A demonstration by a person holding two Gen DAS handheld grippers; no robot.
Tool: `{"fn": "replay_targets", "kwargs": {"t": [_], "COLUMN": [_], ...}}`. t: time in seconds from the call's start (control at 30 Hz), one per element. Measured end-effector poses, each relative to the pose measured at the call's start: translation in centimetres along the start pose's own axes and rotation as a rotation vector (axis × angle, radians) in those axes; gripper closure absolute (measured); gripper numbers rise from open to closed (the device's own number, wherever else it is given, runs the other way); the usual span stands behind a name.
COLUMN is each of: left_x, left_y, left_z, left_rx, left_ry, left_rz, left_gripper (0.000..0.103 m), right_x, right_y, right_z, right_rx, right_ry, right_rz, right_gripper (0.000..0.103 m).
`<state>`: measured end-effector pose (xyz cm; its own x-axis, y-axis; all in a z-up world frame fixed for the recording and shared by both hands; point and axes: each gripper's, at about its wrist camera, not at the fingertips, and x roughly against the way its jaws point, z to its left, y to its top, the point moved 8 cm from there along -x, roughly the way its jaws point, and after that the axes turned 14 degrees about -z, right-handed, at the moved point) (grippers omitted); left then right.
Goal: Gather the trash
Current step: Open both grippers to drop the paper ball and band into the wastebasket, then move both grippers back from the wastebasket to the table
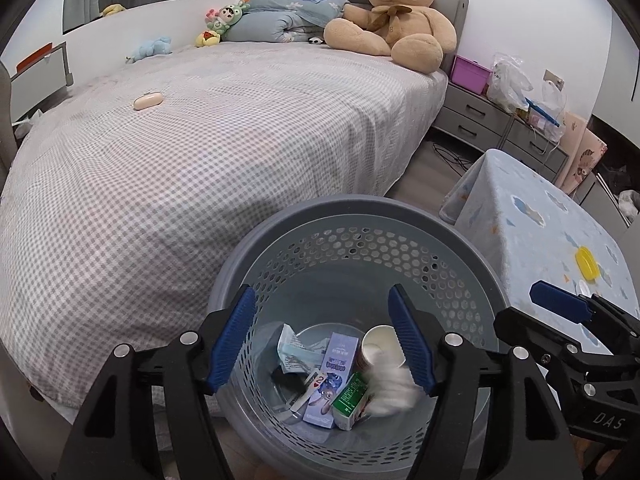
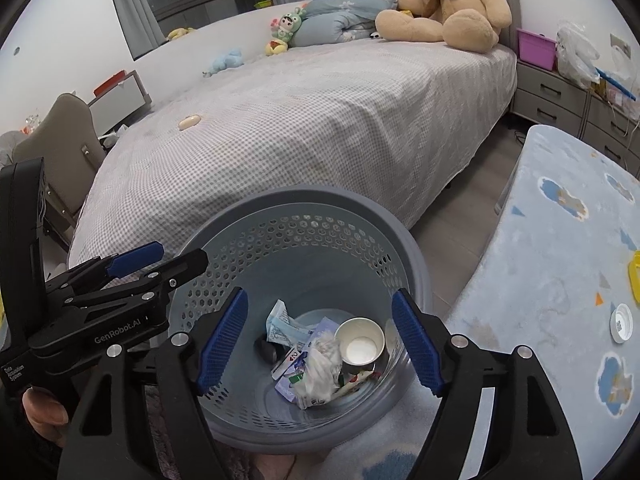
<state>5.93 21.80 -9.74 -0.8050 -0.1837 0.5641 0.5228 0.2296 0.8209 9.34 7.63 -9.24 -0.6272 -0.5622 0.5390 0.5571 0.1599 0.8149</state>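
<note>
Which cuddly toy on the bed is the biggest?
The tan teddy bear sitting against the headboard; the small blue toy and green-hooded doll are far smaller.

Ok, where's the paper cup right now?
The paper cup lies at the bottom of the grey bin, on its right side in the right wrist view, open mouth up, beside the crumpled tissue.

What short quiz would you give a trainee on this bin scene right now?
1. True or false: the left gripper holds a piece of trash.
2. Where does the paper cup lie? A. on the bed B. in the wastebasket C. on the blue cloth
3. Which plush toy sits at the head of the bed?

Key:
1. False: both it and the right gripper are open and empty above the basket.
2. B.
3. The teddy bear.
</note>
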Motion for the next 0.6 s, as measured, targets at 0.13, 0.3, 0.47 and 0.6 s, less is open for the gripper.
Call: {"fn": "replay_targets", "kwargs": {"t": [0.13, 0.3, 0.47, 0.6], "left_x": [0.02, -0.01, -0.07, -0.12], "left_y": [0.06, 0.09, 0.00, -0.01], "left_z": [-0.03, -0.20, -0.36, -0.33], "left_rx": [-0.004, -0.009, -0.014, -0.015], "left_ry": [0.005, 0.008, 0.012, 0.013], "left_rz": [-0.005, -0.008, -0.008, -0.009], "left_gripper": [0.037, 0.037, 0.037, 0.037], "right_x": [0.06, 0.09, 0.14, 0.22], "right_y": [-0.26, -0.50, -0.61, -0.83], "right_z": [-0.08, -0.18, -0.23, -0.27], "right_rx": [-0.005, -0.012, -0.010, -0.014], "right_ry": [-0.002, -0.004, -0.004, -0.003], "right_rz": [0.003, 0.004, 0.006, 0.008], "right_gripper": [0.030, 0.030, 0.030, 0.030]}}
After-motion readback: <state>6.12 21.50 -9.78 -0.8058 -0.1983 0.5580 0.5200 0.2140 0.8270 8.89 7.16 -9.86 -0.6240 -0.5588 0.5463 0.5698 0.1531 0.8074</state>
